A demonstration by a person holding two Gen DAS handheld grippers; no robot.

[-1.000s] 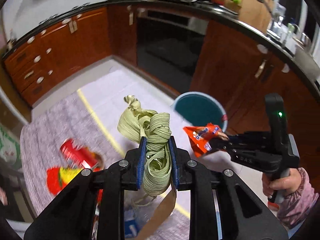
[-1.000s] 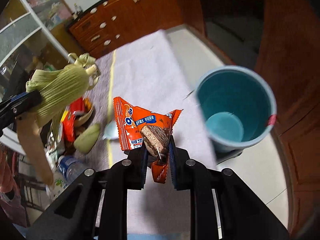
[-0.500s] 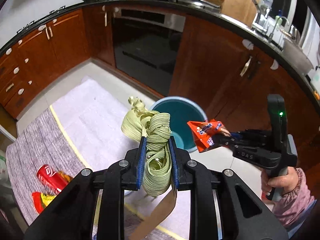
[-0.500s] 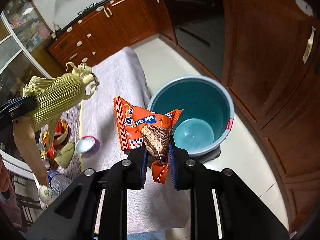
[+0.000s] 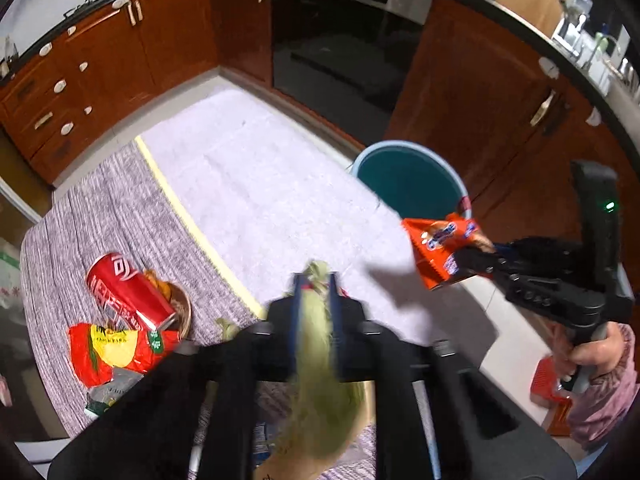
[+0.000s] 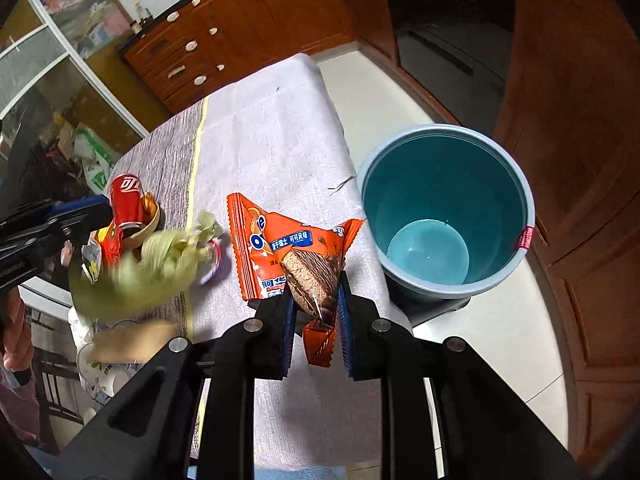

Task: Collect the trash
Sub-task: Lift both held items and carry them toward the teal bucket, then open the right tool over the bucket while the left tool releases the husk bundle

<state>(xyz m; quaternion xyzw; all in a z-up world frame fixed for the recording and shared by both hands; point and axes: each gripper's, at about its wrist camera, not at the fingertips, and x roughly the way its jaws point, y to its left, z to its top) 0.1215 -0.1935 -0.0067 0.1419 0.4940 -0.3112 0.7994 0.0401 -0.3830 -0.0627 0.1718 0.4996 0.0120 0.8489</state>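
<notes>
The table (image 6: 280, 128), under a grey cloth, lies ahead of both jaw pairs. Right of the right gripper (image 6: 314, 308), ahead on the floor, stands the blue bin (image 6: 520, 200), apart from it. The left gripper (image 5: 314, 300) has just been closing; its jaws stand nearly together, a blurred green husk (image 5: 320, 380) between and below them. Whether they pinch it I cannot tell. The right jaws clamp an orange wrapper (image 6: 280, 248). Left of the left jaws lies a red can (image 5: 124, 292).

The bin (image 6: 448, 216) stands on the floor just right of the table (image 6: 276, 120). On the table's left part, a can (image 6: 126, 200) lies in a bowl (image 6: 150, 224).
</notes>
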